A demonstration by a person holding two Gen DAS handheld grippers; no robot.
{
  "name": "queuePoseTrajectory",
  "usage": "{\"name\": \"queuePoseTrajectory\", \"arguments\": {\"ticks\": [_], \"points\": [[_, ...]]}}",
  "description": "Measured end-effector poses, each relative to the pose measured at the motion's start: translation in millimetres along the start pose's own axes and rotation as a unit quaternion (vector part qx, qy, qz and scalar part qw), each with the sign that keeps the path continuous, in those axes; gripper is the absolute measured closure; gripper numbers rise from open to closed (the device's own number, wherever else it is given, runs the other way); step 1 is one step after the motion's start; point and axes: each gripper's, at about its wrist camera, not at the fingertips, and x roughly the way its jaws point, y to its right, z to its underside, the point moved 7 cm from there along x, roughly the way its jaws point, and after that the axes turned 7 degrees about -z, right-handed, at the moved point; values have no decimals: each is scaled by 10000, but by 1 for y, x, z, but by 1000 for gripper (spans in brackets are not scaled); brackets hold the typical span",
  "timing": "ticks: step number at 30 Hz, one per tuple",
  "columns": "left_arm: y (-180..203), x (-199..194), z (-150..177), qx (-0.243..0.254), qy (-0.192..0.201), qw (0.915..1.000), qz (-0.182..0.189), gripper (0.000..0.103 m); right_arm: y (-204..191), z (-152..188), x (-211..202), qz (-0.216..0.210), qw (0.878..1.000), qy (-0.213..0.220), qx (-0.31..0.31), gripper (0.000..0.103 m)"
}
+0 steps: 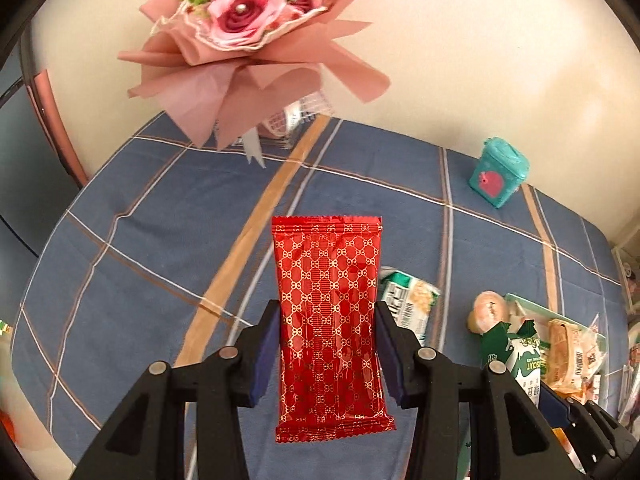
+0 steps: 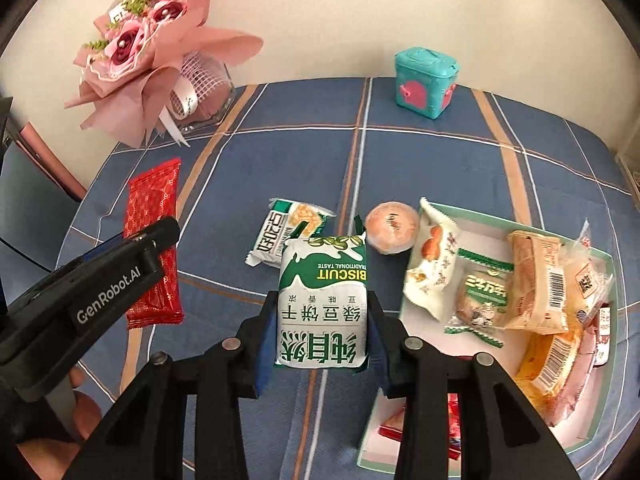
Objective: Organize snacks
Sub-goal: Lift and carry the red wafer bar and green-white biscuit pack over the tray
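- Two grippers, both loaded, as we read it.
- Left gripper: we see it clamped on the red foil packet, blue pads pressing both long edges. Packet stands upright at centre of the left wrist view, clear of the blue plaid tablecloth.
- Right gripper: clamped on the green-and-white biscuit pack, print upside down, centre of the right wrist view, held above the cloth.
- We count two snacks loose on the cloth just above that pack: a green-white corn snack packet and, to its right, a round wrapped bun.
- Bun sits just beside the upper left corner of the snack tray, at right of frame. Tray holds several wrapped snacks, packed close and overlapping.
- Left gripper body shows at lower left of the right wrist view, red packet in it.
- Pink bouquet upper left, teal mini bin upper right, both at the far edge of the table.
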Motion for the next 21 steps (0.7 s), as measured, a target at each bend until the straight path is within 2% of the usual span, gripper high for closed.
{"name": "queuePoseTrajectory", "arguments": {"ticks": [6, 12, 21], "points": [[42, -11, 6, 310, 58, 9993, 193, 55, 42, -12, -9, 157, 9993, 62, 333, 62], [85, -22, 12, 641, 114, 9970, 425, 55, 104, -14, -26, 467, 9949, 196, 874, 61], [166, -31, 40, 1392, 82, 9866, 841, 55, 197, -7, -56, 982, 9805, 331, 1672, 61]]}}
